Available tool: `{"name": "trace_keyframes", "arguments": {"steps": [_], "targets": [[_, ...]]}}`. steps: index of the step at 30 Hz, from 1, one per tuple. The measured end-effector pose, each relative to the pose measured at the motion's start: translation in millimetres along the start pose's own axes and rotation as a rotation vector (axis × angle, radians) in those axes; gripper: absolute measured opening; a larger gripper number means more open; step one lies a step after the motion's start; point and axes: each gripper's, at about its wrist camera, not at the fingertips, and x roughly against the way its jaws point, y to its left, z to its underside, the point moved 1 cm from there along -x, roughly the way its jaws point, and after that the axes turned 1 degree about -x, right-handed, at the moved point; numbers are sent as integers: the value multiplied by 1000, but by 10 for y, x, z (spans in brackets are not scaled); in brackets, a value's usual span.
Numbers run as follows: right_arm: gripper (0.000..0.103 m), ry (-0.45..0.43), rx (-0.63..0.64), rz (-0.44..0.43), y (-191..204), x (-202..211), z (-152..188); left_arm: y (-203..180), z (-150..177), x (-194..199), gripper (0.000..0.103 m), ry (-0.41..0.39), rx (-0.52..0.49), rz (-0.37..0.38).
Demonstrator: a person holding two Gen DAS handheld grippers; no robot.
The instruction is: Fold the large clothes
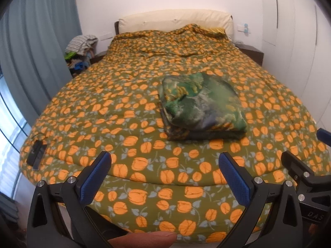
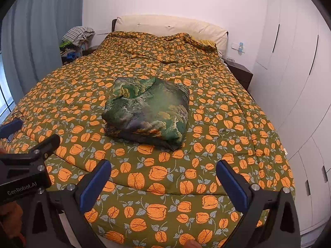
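A green patterned garment lies folded into a thick rectangular bundle on the bed, which is covered by an orange-flowered quilt. It also shows in the right wrist view. My left gripper is open and empty, held back over the foot of the bed, well short of the bundle. My right gripper is open and empty too, beside the left one at the foot of the bed. Each gripper shows at the edge of the other's view.
A dark phone with a cable lies on the quilt near the left edge. A pile of clothes sits beside the bed at the back left. A nightstand and white wardrobes stand on the right. Curtains hang on the left.
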Motion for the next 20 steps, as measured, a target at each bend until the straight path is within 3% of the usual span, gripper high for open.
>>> {"name": "trace_keyframes", "arguments": {"steps": [20], "targets": [[103,5,-15,6,-51,-6,-25,-29,-27,28,103,-5,4,27]]}}
